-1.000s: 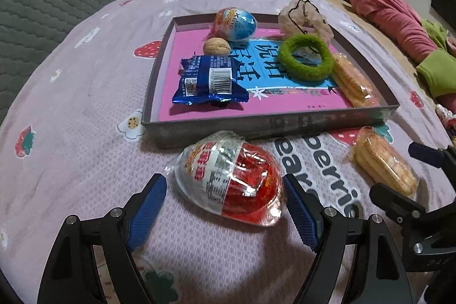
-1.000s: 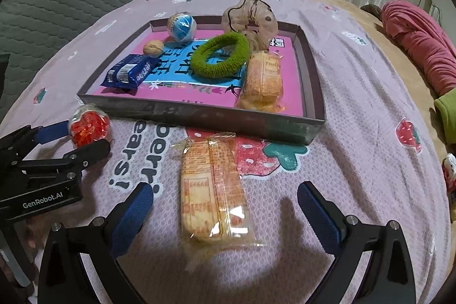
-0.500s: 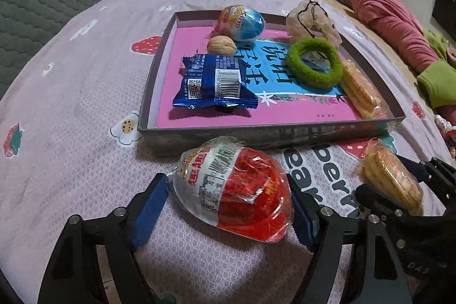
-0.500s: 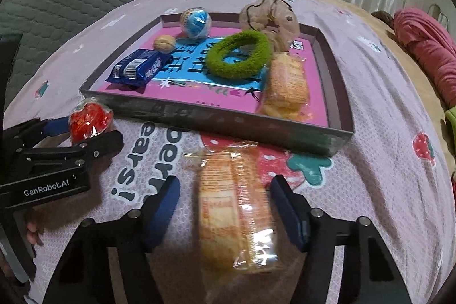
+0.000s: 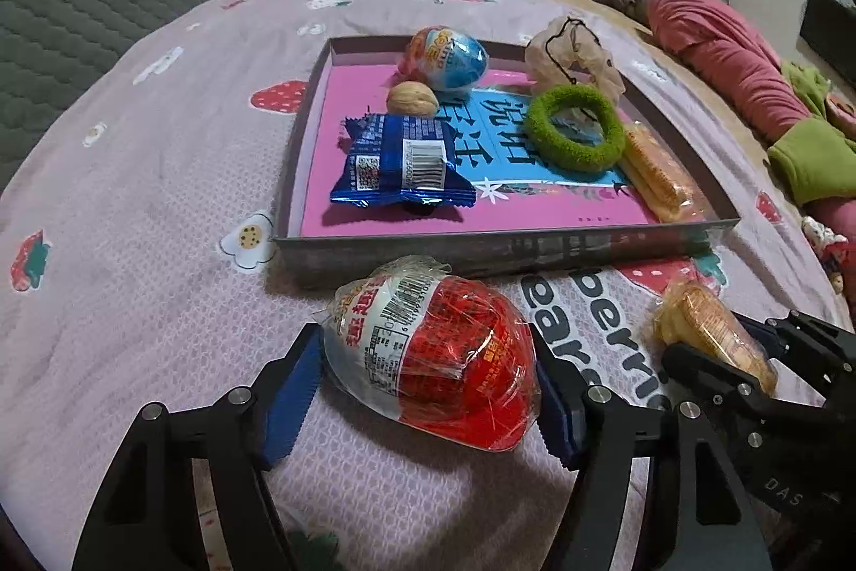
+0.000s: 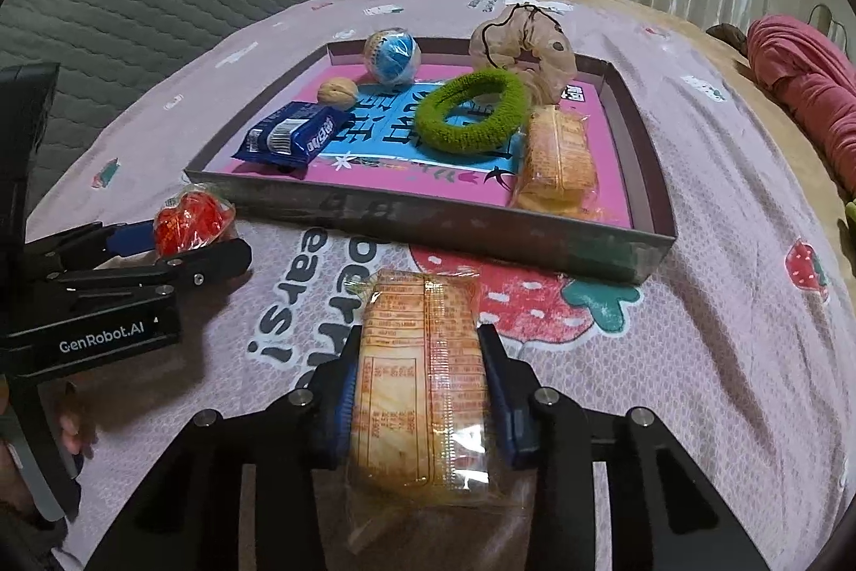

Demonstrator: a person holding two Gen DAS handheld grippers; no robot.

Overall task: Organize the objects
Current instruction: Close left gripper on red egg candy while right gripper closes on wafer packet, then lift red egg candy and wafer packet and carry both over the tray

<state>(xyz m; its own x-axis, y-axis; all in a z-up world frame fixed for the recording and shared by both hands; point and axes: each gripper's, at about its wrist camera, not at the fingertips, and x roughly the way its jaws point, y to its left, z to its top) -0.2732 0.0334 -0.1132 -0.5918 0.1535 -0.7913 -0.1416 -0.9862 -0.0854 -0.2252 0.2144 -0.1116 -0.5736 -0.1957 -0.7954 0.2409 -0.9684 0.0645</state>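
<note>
Each black tool [image 5: 428, 389] has blue pads [image 5: 286, 402] and silver screws.

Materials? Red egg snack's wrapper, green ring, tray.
Red egg snack: thin glossy plastic film, by its crinkles and glare. Green ring: fuzzy fabric, likely terry; matte pile. Tray: probably coated cardboard, going by thin straight walls and a printed pink base.

Two close wrist views, angled down, sharing tray [image 5: 503, 244]
</note>
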